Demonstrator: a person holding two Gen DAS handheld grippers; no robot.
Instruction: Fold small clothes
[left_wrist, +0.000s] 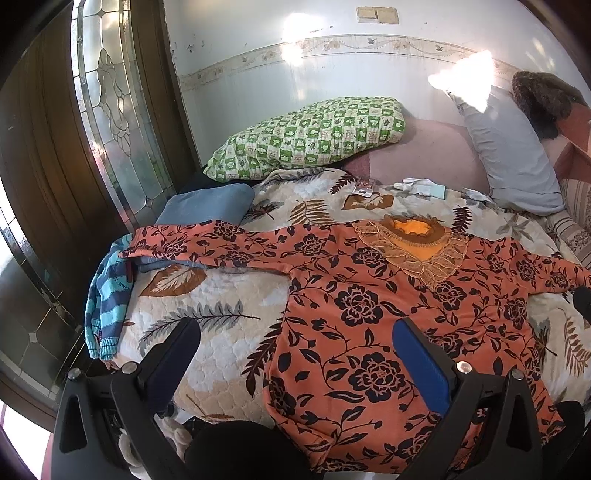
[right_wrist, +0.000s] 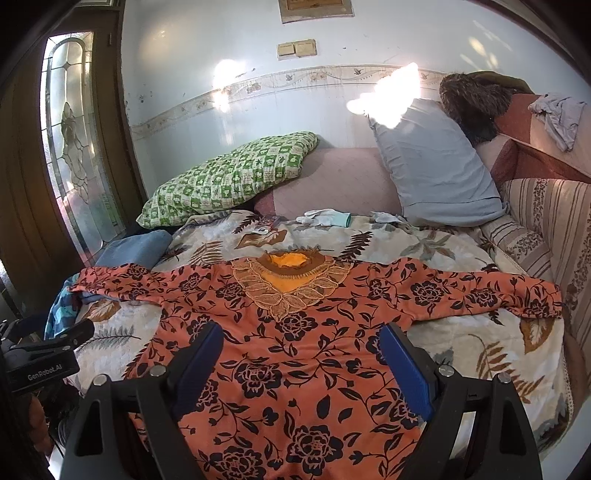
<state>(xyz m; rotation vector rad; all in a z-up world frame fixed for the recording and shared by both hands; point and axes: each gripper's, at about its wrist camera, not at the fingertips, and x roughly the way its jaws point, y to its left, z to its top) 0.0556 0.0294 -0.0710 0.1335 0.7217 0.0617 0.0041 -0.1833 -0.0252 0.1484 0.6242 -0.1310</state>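
From the left wrist, the left tool (left_wrist: 295, 343) hung open above the top's (left_wrist: 388, 314) left edge; the top lay flat on the bed (left_wrist: 207, 354), one sleeve over a striped garment (left_wrist: 107, 295) and blue cloth (left_wrist: 207, 206). From the right wrist, the right tool (right_wrist: 301, 350) gaped above its chest; pillows (right_wrist: 436, 166) and gloves (right_wrist: 325, 218) lay beyond.

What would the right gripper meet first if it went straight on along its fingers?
Most likely the orange floral top spread flat on the leaf-print quilt: the open right gripper points down at its chest, below the embroidered neckline. Depth is uncertain.
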